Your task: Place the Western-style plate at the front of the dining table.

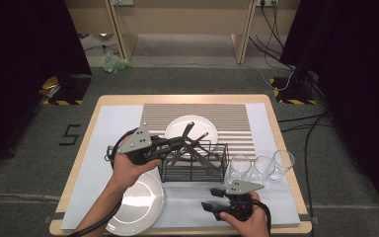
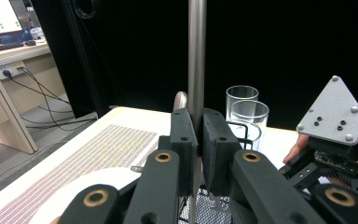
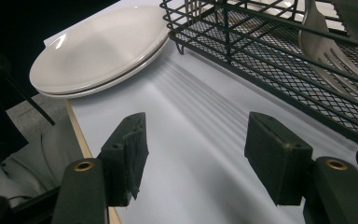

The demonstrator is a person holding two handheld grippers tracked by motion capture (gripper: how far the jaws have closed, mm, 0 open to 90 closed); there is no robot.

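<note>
Left tongs [image 2: 196, 140] clamped on a thin, smooth metal utensil handle [image 2: 196, 56], upright above the black wire-mesh basket [image 1: 193, 163] at table [image 1: 108, 101] centre; its head is hidden. Right tongs [image 3: 196, 154] apart, empty, over white matte sheet at 5 o'clock. Stacked glossy cream plates [image 3: 98, 46] at 7 o'clock, partly cut off.

The high view looks forward and down from above the person's side, taking in the whole table [image 1: 79, 163] from well back. The left gripper view sits close behind its own jaws, facing level toward the glasses [image 2: 247, 112] at 1 o'clock. The right gripper view rides low over the table, facing the stacked plates [image 3: 98, 49] at 11 o'clock and the wire basket [image 3: 279, 51] at 1 o'clock. The high view shares basket [image 1: 193, 165], plates [image 1: 140, 200] and glasses [image 1: 259, 168] with them
</note>
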